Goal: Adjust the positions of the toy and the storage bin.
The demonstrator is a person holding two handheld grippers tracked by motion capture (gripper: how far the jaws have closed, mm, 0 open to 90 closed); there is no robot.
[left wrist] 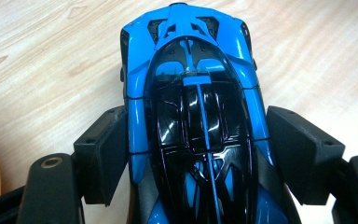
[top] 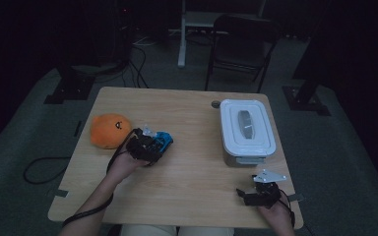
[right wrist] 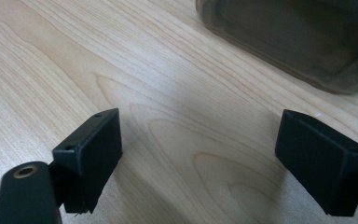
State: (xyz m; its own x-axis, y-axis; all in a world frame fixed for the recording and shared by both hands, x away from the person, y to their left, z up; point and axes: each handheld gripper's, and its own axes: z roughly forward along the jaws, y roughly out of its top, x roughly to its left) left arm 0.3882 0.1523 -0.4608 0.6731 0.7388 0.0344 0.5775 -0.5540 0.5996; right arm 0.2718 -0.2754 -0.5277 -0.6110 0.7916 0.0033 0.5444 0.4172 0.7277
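Left tool [left wrist: 193, 154] pinches the blue toy car [left wrist: 191, 93]; right tool [right wrist: 200, 158] spread; lidded white box [top: 247, 129] at three o'clock, contents hidden.

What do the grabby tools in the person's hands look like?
Both are black. The left gripper has two chunky wedge-shaped jaws with flat pads and a brass-coloured ring on each arm. The right gripper has the same blocky black jaws, and in the high view it carries a grey three-cornered plate on top. A black cable trails past the left forearm, which is bare.
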